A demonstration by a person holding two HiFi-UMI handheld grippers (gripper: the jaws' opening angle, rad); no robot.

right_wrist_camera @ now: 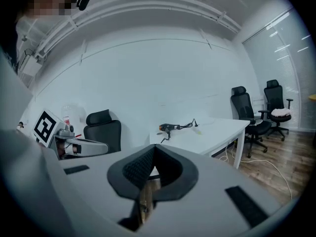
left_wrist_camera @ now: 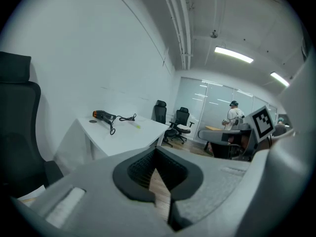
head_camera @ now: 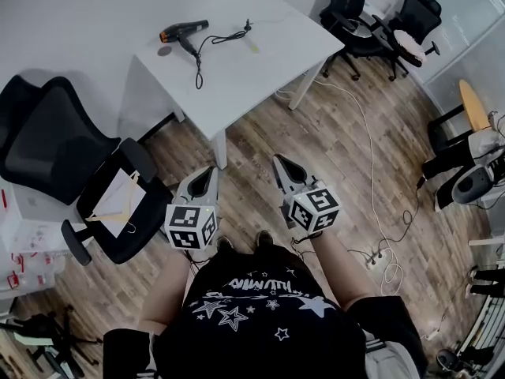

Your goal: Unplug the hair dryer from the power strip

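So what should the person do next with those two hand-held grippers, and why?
Probably walk up to the white table first. The left hand-held gripper and the right hand-held gripper are both shut and empty, held over the wooden floor well short of it, while the hair dryer and its black cord lie on the tabletop, seemingly out of reach from here.

An office — black swivel chairs (head_camera: 47, 140), a white desk (head_camera: 252, 61), glass partition walls (left_wrist_camera: 207, 102) and ceiling strip lights (left_wrist_camera: 233, 55).
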